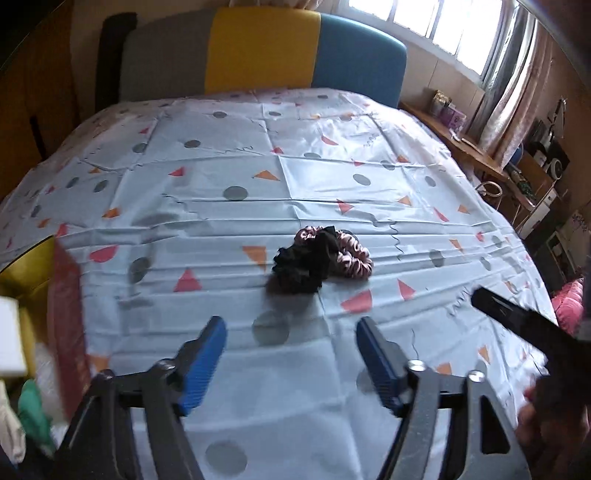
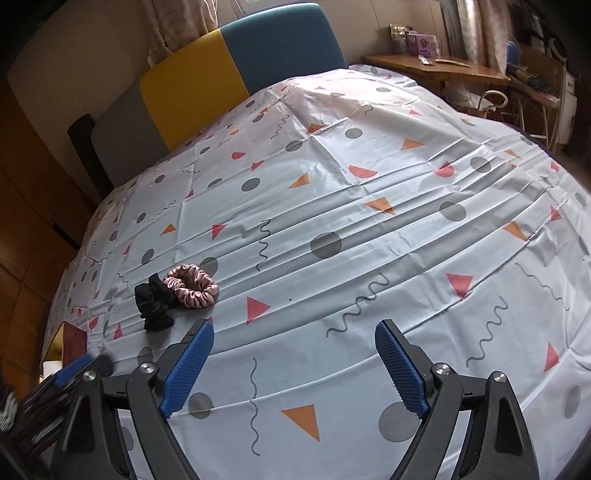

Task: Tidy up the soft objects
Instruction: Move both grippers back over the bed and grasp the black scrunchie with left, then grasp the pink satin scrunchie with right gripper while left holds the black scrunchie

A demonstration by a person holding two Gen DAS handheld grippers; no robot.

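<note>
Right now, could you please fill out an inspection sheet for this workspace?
Surface: pale blue creased cloth with triangles, dots and squiggles, covering the bed.
Job's things: black fabric scrunchie and pink satin scrunchie, touching, mid-cloth.
Clutter: blurred red box at the left edge.
Grippers: left hand-held gripper open, empty; right hand-held gripper open, empty.
Cables: nothing seen.
Surroundings: grey, yellow and blue headboard, wooden desk, curtained window.
</note>
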